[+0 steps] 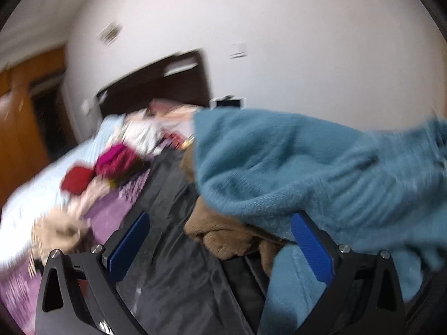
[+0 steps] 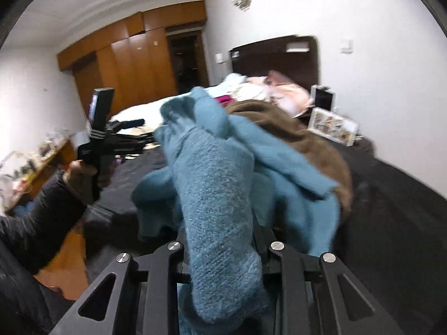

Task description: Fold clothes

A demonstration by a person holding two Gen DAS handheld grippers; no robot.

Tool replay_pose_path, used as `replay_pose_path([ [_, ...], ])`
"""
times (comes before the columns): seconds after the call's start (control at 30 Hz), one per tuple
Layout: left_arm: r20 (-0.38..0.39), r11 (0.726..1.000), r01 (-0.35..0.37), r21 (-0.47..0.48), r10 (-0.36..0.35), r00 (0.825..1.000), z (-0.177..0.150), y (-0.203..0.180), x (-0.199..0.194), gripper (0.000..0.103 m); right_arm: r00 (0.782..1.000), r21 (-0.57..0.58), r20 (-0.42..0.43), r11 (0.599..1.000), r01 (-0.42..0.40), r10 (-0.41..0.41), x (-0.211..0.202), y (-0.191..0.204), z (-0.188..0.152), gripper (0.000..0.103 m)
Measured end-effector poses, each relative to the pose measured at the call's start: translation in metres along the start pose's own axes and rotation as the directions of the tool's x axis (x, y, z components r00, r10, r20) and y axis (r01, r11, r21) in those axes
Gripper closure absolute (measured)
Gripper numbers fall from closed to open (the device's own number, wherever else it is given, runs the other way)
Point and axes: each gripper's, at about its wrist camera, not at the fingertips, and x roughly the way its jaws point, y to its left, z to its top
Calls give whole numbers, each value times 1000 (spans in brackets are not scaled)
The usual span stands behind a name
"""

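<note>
White-walled bedroom: right gripper (image 2: 223, 251) pinches blue sweater (image 2: 223, 195) over the dark-covered bed (image 2: 391, 223); left gripper (image 1: 220, 248) spread.

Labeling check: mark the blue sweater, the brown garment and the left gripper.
blue sweater (image 2: 220, 195): right wrist view, bunched knit between the fingers.
brown garment (image 1: 223, 234): left wrist view, exposed fold on the dark sheet.
left gripper (image 1: 220, 248): left wrist view, gap between the blue pads.
</note>
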Motion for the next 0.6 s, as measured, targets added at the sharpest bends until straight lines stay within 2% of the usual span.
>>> replay_pose_path([
  [0.07, 26, 993, 31, 114, -34, 999, -2, -14, -6, 1, 999, 7, 12, 999, 46, -46, -10, -5, -4, 79],
  [0.13, 40, 967, 58, 248, -70, 997, -8, -32, -12, 1, 998, 30, 25, 998, 55, -56, -15, -11, -4, 79],
  [0.2, 39, 941, 50, 334, -66, 997, -10, -47, -10, 1, 996, 28, 46, 996, 81, -83, -20, -11, -2, 79],
  [0.23, 29, 932, 49, 358, -64, 998, -11, -51, -6, 1, 993, 24, 57, 995, 98, -99, -22, -10, 0, 79],
  [0.4, -44, 924, 93, 372, -82, 996, -12, -54, 20, 4, 977, 5, 116, 984, 180, -180, -34, -4, 7, 80],
  [0.43, -61, 923, 105, 370, -89, 994, -12, -54, 25, 15, 972, 5, 135, 981, 195, -194, -39, -4, 7, 80],
  [0.47, -86, 928, 133, 349, -110, 990, -11, -52, 30, 32, 966, 6, 154, 978, 210, -208, -43, -3, 8, 80],
  [0.53, -131, 934, 184, 306, -150, 980, -8, -49, 39, 53, 958, 10, 178, 974, 227, -225, -51, -6, 8, 80],
  [0.57, -133, 938, 190, 290, -157, 979, -8, -49, 40, 61, 956, 13, 184, 973, 230, -229, -54, -8, 7, 80],
  [0.6, -126, 943, 185, 277, -155, 980, -6, -49, 40, 62, 954, 12, 187, 972, 235, -233, -55, -8, 4, 80],
])
